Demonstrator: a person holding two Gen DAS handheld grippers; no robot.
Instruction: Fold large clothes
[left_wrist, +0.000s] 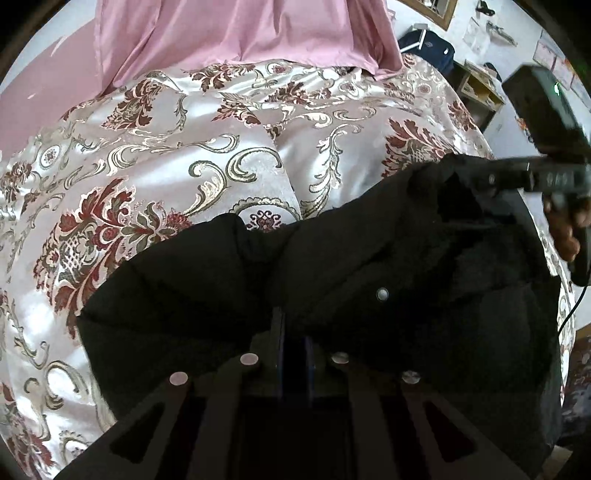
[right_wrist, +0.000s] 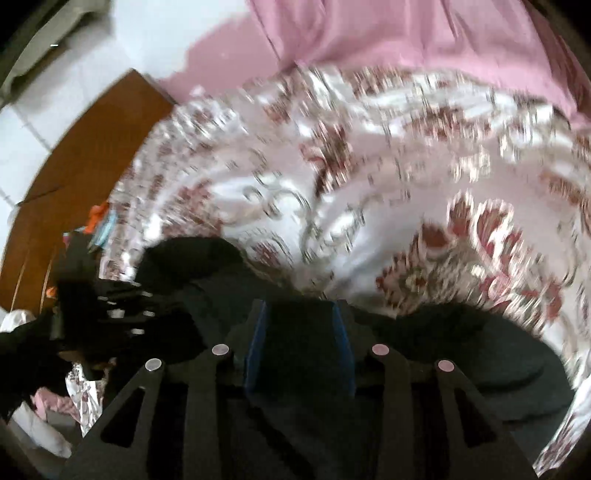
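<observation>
A black jacket (left_wrist: 369, 266) with silver snap buttons (left_wrist: 382, 294) lies bunched on a shiny floral bedspread (left_wrist: 166, 155). My left gripper (left_wrist: 295, 332) points down into the jacket with its blue pads close together, pinching a fold of the black cloth. In the left wrist view my right gripper (left_wrist: 480, 175) comes in from the right over the jacket's far edge, a hand (left_wrist: 565, 229) behind it. The right wrist view is blurred: my right gripper (right_wrist: 299, 325) stands open, its blue pads (right_wrist: 255, 343) apart, over the black jacket (right_wrist: 461, 354). My left gripper (right_wrist: 122, 306) shows dark at the left.
Pink cloth (left_wrist: 240, 33) hangs at the bed's far side. A dark blue bag (left_wrist: 428, 48) and a small shelf (left_wrist: 476, 88) sit beyond the bed's right corner. A brown wooden board (right_wrist: 81, 155) and a heap of clothes (right_wrist: 48, 406) lie off the left side.
</observation>
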